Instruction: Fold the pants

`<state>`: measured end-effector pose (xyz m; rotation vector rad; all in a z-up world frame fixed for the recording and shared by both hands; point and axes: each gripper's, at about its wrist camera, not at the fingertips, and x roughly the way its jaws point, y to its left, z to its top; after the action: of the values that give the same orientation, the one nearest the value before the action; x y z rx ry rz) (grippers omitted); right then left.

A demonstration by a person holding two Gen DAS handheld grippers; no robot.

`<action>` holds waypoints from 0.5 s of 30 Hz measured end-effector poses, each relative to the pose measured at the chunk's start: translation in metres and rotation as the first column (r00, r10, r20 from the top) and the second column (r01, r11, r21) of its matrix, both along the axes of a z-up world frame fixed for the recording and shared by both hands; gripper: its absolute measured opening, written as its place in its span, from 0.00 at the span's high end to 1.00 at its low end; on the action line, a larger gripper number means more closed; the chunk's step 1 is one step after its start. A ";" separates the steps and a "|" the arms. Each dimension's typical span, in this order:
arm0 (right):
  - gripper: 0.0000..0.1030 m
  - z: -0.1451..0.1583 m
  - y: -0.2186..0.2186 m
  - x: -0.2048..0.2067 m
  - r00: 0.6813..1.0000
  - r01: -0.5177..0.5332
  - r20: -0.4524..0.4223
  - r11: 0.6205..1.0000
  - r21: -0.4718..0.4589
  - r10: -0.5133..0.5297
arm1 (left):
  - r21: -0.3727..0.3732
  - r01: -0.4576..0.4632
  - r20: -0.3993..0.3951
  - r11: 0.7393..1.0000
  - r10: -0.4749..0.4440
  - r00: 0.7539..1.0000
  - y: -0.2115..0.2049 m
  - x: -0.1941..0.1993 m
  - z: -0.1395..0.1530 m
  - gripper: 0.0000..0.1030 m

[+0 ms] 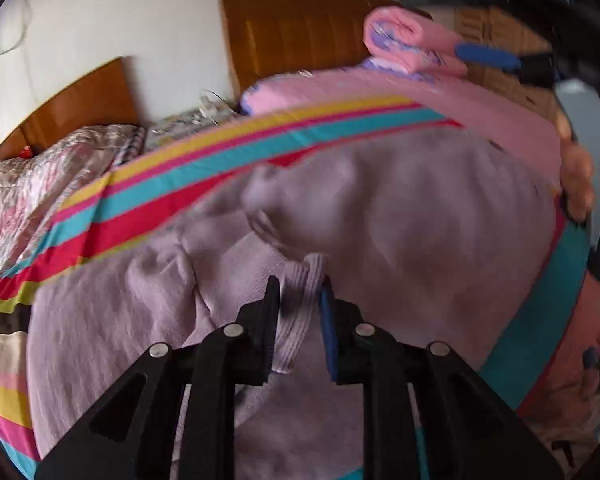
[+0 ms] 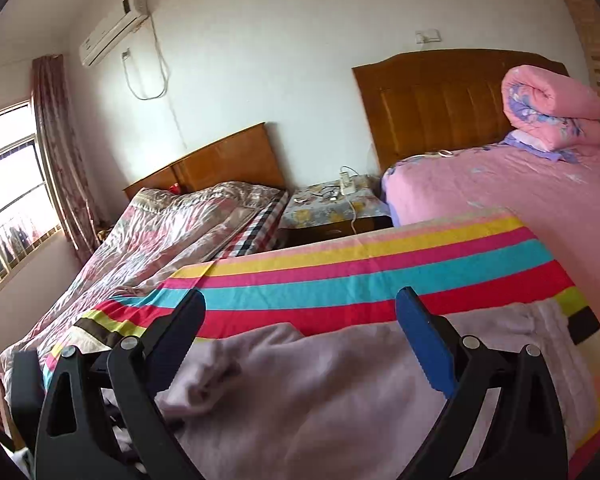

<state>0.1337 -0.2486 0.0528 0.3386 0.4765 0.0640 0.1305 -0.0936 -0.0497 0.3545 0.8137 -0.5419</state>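
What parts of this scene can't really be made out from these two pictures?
- Lilac pants: left wrist view is motion-blurred, so the fold lines are unclear; the bottom edge cuts them off.
- Ribbed cuff between the left gripper fingers: whether the pads press it is unclear.
- Right gripper: its black frame hides the pants beneath.
- Nightstand items: too small.

Rolled pink quilt (image 2: pixel 556 108) – nightstand (image 2: pixel 332 212) between two beds

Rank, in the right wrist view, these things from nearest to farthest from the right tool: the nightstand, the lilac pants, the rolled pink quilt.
From the right tool:
1. Lilac pants, directly beneath it.
2. Nightstand, behind the striped sheet, centre.
3. Rolled pink quilt, far right, by the headboard.
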 end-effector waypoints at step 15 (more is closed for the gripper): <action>0.25 -0.116 0.097 -0.004 0.806 -0.400 -0.334 0.866 0.300 0.488 | -0.125 -0.471 0.172 0.873 0.486 0.857 0.209 -0.027 0.042 0.10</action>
<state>0.1297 -0.1512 -0.0633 0.4507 0.9603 0.5225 0.1034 0.1152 -0.0074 0.1188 0.6515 -0.0648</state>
